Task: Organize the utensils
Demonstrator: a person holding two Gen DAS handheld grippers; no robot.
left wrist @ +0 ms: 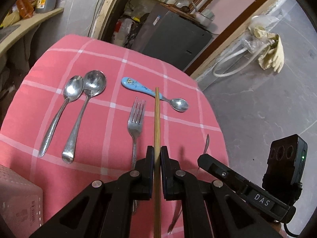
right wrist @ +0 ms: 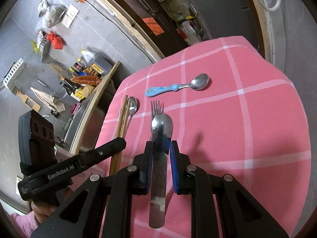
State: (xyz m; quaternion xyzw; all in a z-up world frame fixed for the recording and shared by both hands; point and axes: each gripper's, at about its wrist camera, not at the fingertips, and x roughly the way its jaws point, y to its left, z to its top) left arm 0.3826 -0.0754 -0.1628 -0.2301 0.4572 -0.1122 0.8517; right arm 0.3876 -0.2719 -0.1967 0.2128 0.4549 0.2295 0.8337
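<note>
The tablecloth (left wrist: 111, 91) is matt pink woven cloth with white check lines, lightly creased. On it, at about ten o'clock in the left wrist view, two large spoons (left wrist: 79, 103) of scuffed, dull-shining metal lie side by side; the fork (left wrist: 135, 123) is the same worn metal. At one o'clock the small spoon (left wrist: 154, 93) has a glossy pale-blue painted handle, plastic or ceramic, and a bright polished bowl. The chopsticks (left wrist: 157, 130) are matt, fine-grained bamboo or wood. The left gripper (left wrist: 157, 154) is matt black plastic with bright metal pins. The right gripper (right wrist: 160, 148) has ribbed blue pads (right wrist: 175, 170) and clamps a smeared metal spoon (right wrist: 160, 158). At eight o'clock a basket (left wrist: 17, 202) looks like pale matt plastic.
</note>
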